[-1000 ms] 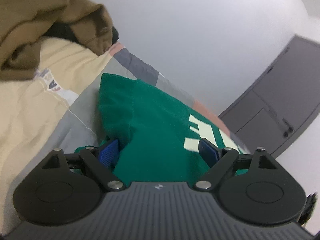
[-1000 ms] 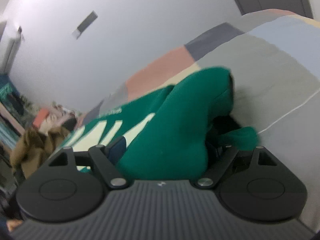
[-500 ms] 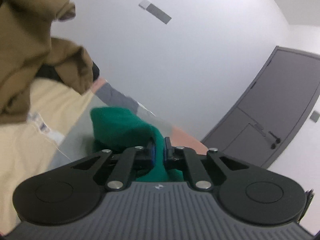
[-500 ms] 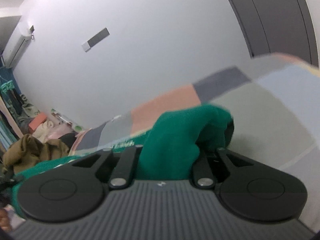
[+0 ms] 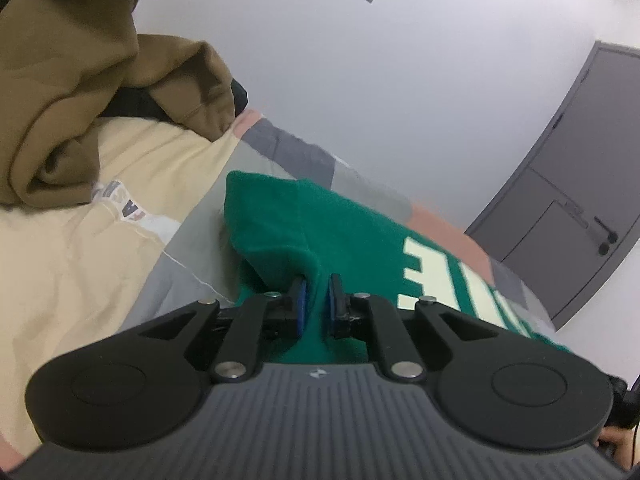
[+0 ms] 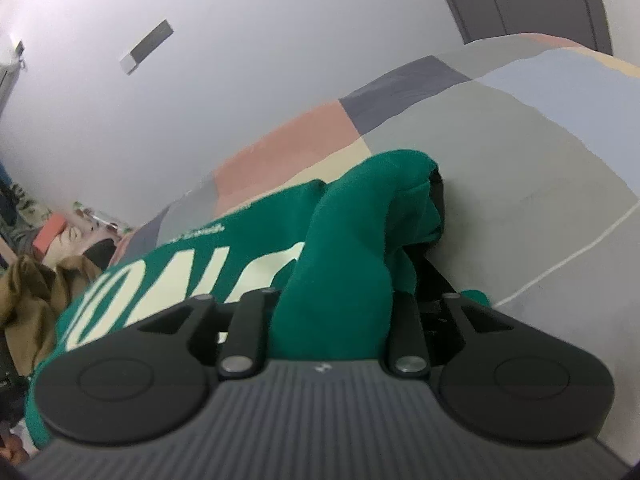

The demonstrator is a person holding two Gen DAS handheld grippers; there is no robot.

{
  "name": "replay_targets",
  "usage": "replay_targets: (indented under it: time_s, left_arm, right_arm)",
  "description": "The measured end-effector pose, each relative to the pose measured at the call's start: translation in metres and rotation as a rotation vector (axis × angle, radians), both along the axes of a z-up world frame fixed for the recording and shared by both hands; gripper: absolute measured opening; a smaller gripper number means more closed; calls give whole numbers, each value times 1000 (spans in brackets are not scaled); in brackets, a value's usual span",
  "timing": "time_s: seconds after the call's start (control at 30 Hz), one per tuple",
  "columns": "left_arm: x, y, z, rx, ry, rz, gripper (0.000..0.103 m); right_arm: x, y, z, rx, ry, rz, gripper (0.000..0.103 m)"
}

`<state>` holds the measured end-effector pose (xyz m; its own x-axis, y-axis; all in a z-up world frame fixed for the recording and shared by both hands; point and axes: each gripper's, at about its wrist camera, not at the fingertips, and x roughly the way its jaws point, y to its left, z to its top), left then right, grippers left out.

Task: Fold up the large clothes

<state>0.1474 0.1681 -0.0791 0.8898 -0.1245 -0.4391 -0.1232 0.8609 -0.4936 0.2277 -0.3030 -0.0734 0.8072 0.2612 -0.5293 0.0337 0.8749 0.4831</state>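
Note:
A green sweatshirt (image 5: 344,232) with pale block letters lies on a patchwork bedcover (image 5: 176,264). My left gripper (image 5: 316,308) is shut on a pinched fold of the green cloth between its blue pads (image 5: 301,307). In the right wrist view the same green sweatshirt (image 6: 344,248) bunches up in front of my right gripper (image 6: 332,312), which is shut on a thick fold; its fingertips are hidden under the cloth. The pale letters (image 6: 168,276) run to the left.
A brown garment (image 5: 80,80) is piled at the upper left over a cream cloth (image 5: 72,264); it also shows in the right wrist view (image 6: 28,300). A white wall and a grey door (image 5: 580,200) stand behind the bed.
The left gripper, open around the cloth a second ago, has shut on a fold. The right gripper has also closed on its fold. Both views have shifted with the cloth held.

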Motion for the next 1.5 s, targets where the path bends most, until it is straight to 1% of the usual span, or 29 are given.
replay_targets:
  time_s: [0.03, 0.07, 0.1, 0.13, 0.17, 0.2, 0.23, 0.27, 0.3, 0.33, 0.43, 0.53, 0.63, 0.73, 0.87, 0.93, 0.97, 1.03, 1.07, 1.1, 1.13, 1.17, 1.2, 1.27, 1.3, 1.37, 1.4, 1.43, 1.5]
  left_arm:
    - [-6, 1, 4, -16, -7, 0, 21]
    - [-12, 2, 6, -31, -13, -2, 39]
    - [-19, 3, 9, -54, -20, -1, 60]
    - [-26, 4, 14, -69, -26, 4, 65]
    - [-35, 3, 18, -82, -39, 6, 66]
    - [-43, 3, 22, -92, -42, 2, 68]
    - [-51, 2, 26, -106, -41, 0, 71]
    - [-60, 2, 28, -138, -40, 2, 77]
    - [-70, 3, 28, -184, -41, 0, 80]
    - [-78, 3, 28, -221, -42, -7, 81]
    - [-98, -3, 18, -348, 7, -39, 84]
    - [-98, -13, 3, -428, 76, -77, 86]
    - [-86, -21, -18, -516, 152, -95, 86]
    - [-74, -28, -39, -561, 213, -85, 86]
    - [-62, -23, -50, -590, 182, -34, 85]
    - [-59, -20, -49, -570, 178, 23, 85]
    - [-57, -19, -48, -560, 157, 27, 84]
    - [-52, -19, -47, -549, 140, 22, 78]
    - [-50, -21, -46, -538, 136, 18, 70]
    - [-50, -23, -44, -520, 131, 13, 59]
    - [-50, -25, -40, -495, 125, 8, 52]
    - [-50, -28, -36, -471, 118, -3, 42]
    - [-50, -30, -30, -447, 107, -13, 35]
    - [-53, -28, -19, -399, 67, -29, 28]
    - [-55, -28, -12, -385, 29, -41, 25]
    - [-60, -23, -2, -408, -57, -71, 23]
    - [-60, -20, 2, -425, -75, -77, 23]
    - [-58, -18, 4, -429, -74, -79, 23]
    - [-55, -17, 5, -398, -66, -76, 22]
  right_arm:
    - [-4, 3, 6, -3, -1, -6, 41]
    - [-12, 3, 12, -6, -1, -9, 44]
    - [-17, 4, 17, -6, -4, -8, 59]
    - [-24, 5, 22, -10, -8, -7, 74]
    - [-32, 7, 27, -18, -13, -10, 81]
    - [-41, 8, 32, -31, -19, -12, 83]
    - [-50, 10, 37, -37, -21, -2, 82]
    - [-57, 11, 41, -36, -18, 2, 82]
    - [-65, 12, 44, -33, -16, 5, 83]
    - [-72, 14, 47, -35, -12, 14, 83]
    - [-83, 28, 50, -75, 15, 88, 81]
    - [-93, 54, 47, -179, 34, 179, 81]
    - [-92, 85, 34, -331, 67, 260, 81]
    - [-81, 99, 16, -392, 96, 261, 81]
    - [-63, 97, 3, -373, 95, 191, 83]
    - [-56, 96, -1, -370, 74, 171, 83]
    - [-54, 95, -3, -373, 60, 164, 83]
    - [-52, 96, -4, -391, 43, 160, 82]
    - [-52, 97, -4, -400, 34, 158, 80]
    - [-53, 97, -3, -409, 27, 159, 74]
    - [-54, 98, 0, -421, 22, 162, 64]
    - [-57, 100, 5, -437, 12, 167, 58]
    - [-60, 102, 11, -454, -1, 175, 46]
    - [-68, 104, 24, -492, -49, 180, 34]
    - [-70, 104, 29, -509, -74, 176, 29]
    - [-75, 105, 39, -570, -126, 162, 26]
    - [-76, 104, 42, -592, -143, 156, 26]
    - [-74, 101, 42, -601, -147, 150, 26]
    - [-67, 95, 35, -578, -116, 151, 26]
